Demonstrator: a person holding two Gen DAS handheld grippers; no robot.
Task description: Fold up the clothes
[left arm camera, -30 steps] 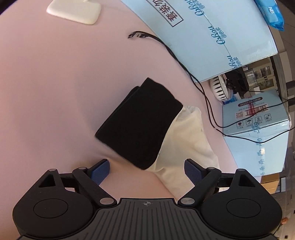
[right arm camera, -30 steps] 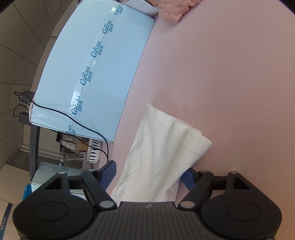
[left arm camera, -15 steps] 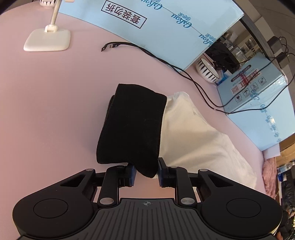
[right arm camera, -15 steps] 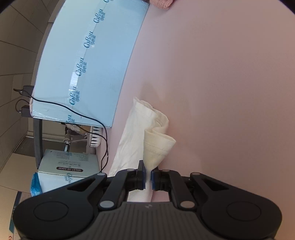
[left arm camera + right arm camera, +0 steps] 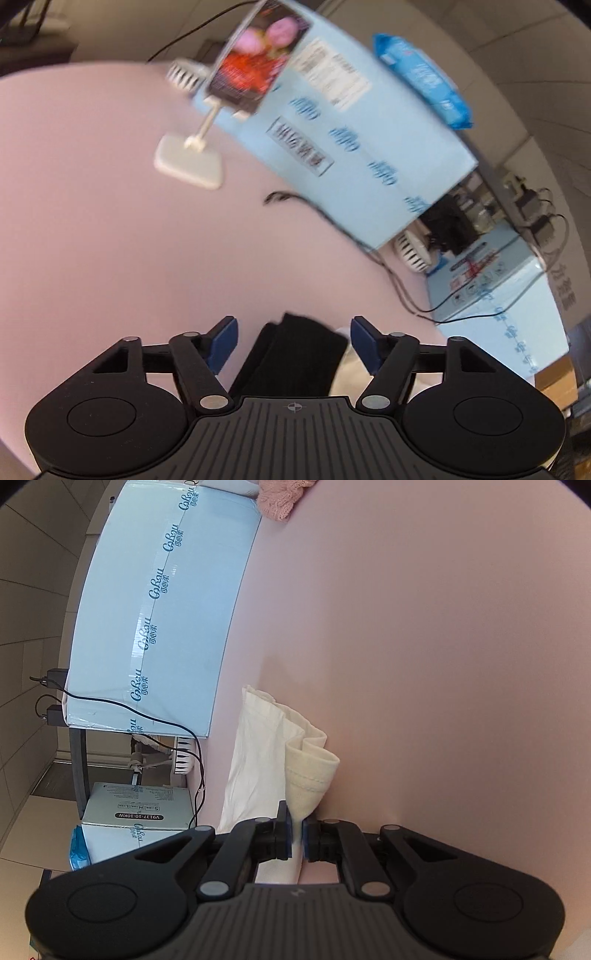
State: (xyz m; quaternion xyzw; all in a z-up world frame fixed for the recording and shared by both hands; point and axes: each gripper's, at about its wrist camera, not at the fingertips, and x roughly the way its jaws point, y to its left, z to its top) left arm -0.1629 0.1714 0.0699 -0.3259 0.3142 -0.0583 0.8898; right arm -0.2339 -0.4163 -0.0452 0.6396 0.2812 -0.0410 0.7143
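Right tool [image 5: 295, 832] is closed on a gathered edge of the white garment [image 5: 258, 764], with the cloth pinched tight between the two blue pads. From the pinch the fabric rises in a soft cone, and the rest of it lies flat on the pink surface [image 5: 443, 664], beside the long light blue box [image 5: 162, 609].

Left tool [image 5: 293, 343] stands open, its fingers well apart and holding nothing. The folded black garment [image 5: 295, 354] lies on the same surface, low in the left view between the open fingers. I cannot tell if any finger touches it. A corner of the white garment shows just beside its right edge. This view is blurred, so fine detail is lost.

Both pieces look light and very soft. I think they will bend and sag at once when lifted, and a fold can slide open if only one layer is held. The white cloth seems thin, so a grip at the hem, where the stitching makes it thicker, should hold better. For the black one, I would take it at a folded edge, through all layers together.
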